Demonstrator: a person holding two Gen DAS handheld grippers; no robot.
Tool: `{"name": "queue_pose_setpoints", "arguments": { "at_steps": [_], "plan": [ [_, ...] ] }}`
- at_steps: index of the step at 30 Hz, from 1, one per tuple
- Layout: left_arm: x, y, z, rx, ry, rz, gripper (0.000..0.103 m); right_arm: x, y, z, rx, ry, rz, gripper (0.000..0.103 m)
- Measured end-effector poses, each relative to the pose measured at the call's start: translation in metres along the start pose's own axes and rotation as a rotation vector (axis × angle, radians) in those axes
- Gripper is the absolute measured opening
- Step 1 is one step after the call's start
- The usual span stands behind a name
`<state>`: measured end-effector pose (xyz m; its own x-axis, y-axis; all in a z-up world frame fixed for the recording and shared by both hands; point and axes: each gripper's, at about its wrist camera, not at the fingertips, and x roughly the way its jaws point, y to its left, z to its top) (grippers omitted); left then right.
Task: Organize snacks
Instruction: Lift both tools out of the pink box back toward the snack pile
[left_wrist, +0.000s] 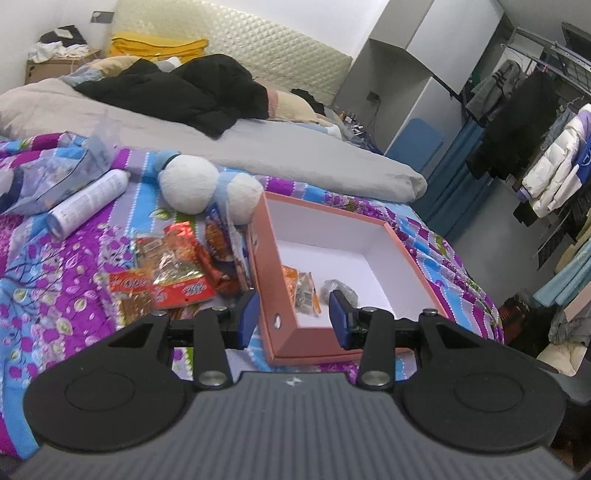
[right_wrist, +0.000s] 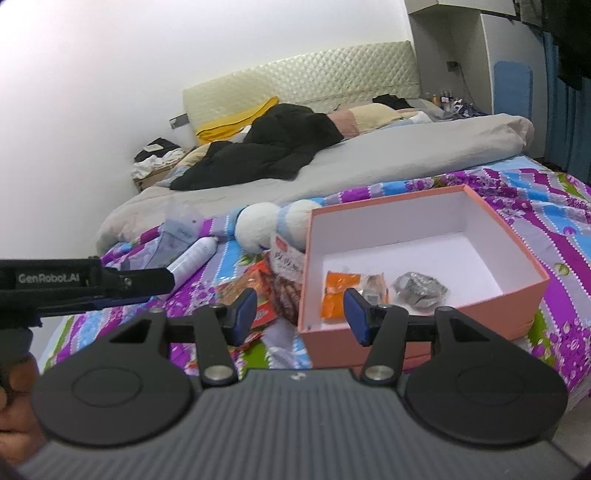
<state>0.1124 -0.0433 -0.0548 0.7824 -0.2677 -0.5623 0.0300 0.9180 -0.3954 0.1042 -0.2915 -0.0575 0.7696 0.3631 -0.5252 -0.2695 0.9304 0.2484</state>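
Observation:
A salmon-pink box (left_wrist: 271, 280) with a white inside lies open on the flowered bedspread. In it are an orange packet (left_wrist: 290, 275), a clear packet (left_wrist: 304, 291) and a silvery packet (left_wrist: 338, 290). A heap of red and orange snack packets (left_wrist: 173, 273) lies just left of the box. My left gripper (left_wrist: 294, 319) hovers open over the box's near left corner, nothing between its blue pads. In the right wrist view the box (right_wrist: 332, 339), the orange packet (right_wrist: 338, 295) and the snack heap (right_wrist: 266, 291) show again. My right gripper (right_wrist: 300, 315) is open and empty above the box's front wall, and the left gripper (right_wrist: 162, 282) is at the left.
A white plush toy (left_wrist: 188, 184), a white spray can (left_wrist: 88, 203) and a clear plastic bag (left_wrist: 55, 173) lie behind the snacks. Farther back are a grey duvet (left_wrist: 295, 147) and a black jacket (left_wrist: 177, 92). A clothes rack (left_wrist: 535, 129) stands beyond the bed's right edge.

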Motion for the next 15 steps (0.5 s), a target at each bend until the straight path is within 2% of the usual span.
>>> {"name": "queue_pose_setpoints", "arguments": {
  "at_steps": [8,15],
  "plan": [
    [-0.015,0.023,-0.02,-0.059,0.003,0.024,0.047,-0.009,0.023,-0.027,-0.053,0.04,0.035,0.055],
    [-0.011,0.039,-0.031,-0.1,0.027,0.042,0.047,-0.007,0.035,-0.044,-0.084,0.078,0.049,0.055]
  ]
}}
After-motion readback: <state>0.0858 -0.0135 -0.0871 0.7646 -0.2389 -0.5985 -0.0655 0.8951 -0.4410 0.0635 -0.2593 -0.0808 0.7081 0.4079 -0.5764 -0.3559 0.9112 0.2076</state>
